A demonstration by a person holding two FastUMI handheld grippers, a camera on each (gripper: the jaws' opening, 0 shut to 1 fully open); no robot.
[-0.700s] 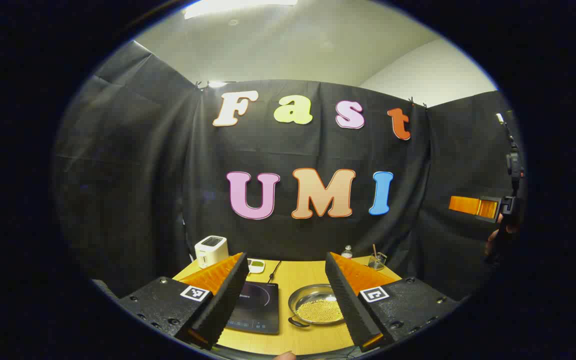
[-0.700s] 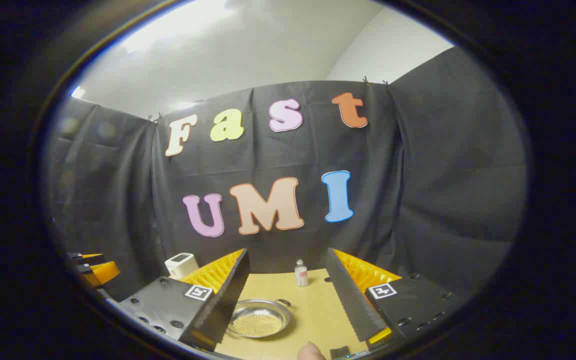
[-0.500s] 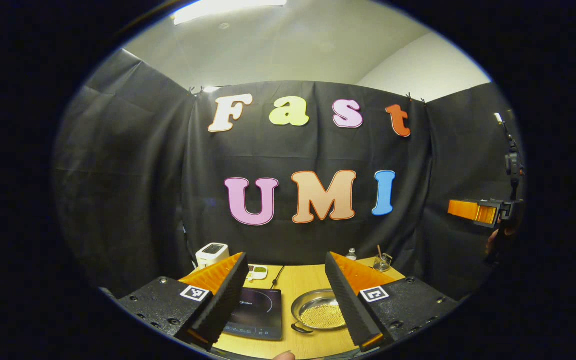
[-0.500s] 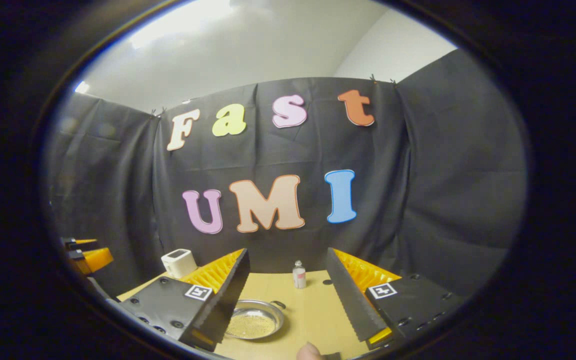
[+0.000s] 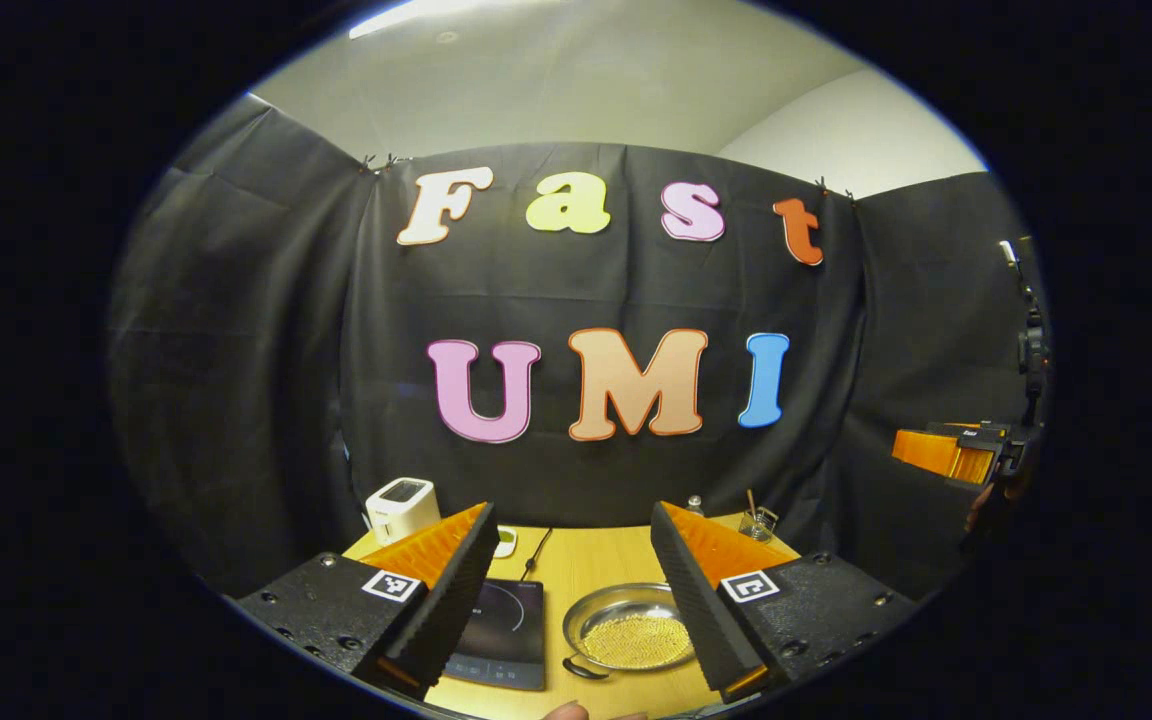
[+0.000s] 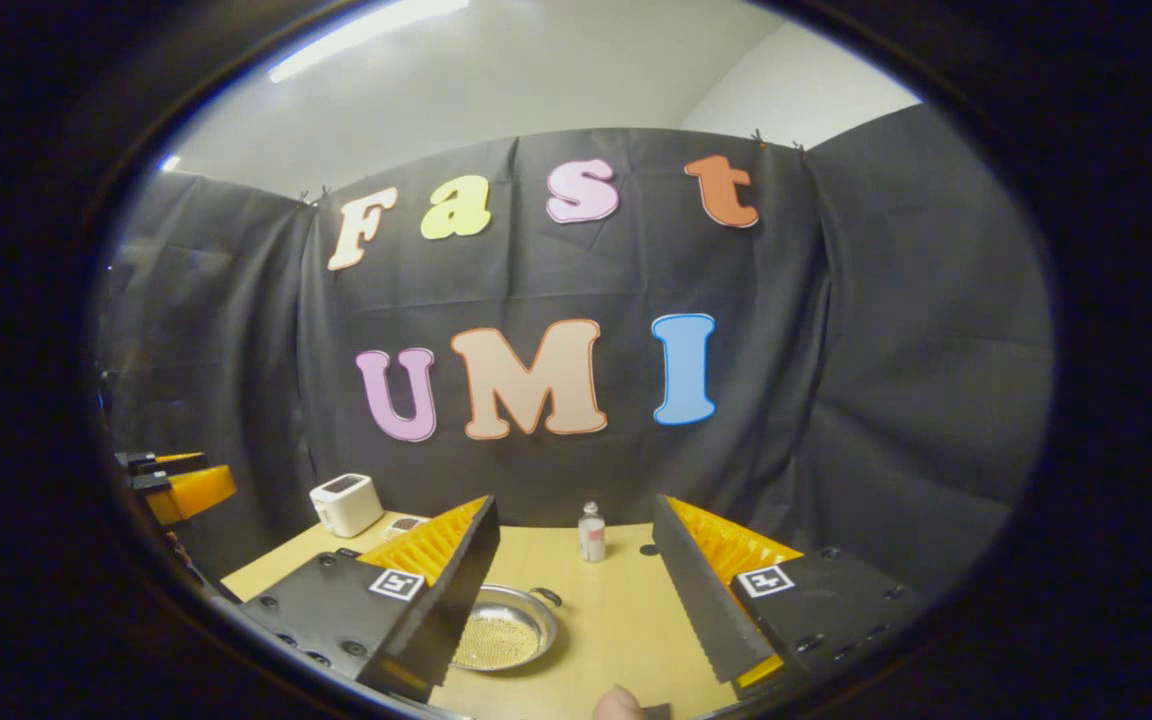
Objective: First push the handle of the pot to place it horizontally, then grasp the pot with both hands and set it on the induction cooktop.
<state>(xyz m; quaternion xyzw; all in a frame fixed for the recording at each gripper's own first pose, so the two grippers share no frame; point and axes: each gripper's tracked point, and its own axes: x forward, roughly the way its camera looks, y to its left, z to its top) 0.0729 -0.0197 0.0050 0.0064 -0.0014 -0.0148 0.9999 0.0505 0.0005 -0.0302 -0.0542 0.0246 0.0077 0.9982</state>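
A shallow steel pot [image 5: 628, 630] with yellowish grains inside sits on the wooden table [image 5: 586, 560]. Its two small black handles stand diagonally, one at the near left [image 5: 576, 668] and one at the far right [image 6: 548, 596]. A black induction cooktop [image 5: 501, 630] lies just left of the pot. My left gripper [image 5: 568, 640] is open, high above the table with nothing between its fingers. My right gripper [image 6: 576, 640] is open too, above the table, with the pot [image 6: 498, 636] partly behind its left finger. The right gripper [image 5: 946, 452] also appears far right in the left gripper view, and the left gripper [image 6: 181, 486] far left in the right gripper view.
A white toaster [image 5: 401, 508] stands at the table's back left, with a small white device [image 5: 504, 540] and a cable beside it. A small bottle [image 6: 591, 532] and a glass with a stick [image 5: 761, 520] stand at the back. Black cloth walls enclose the table.
Both views have tilted down a little, so more of the table shows. The pot and cooktop have not moved on the table. Both grippers stay open.
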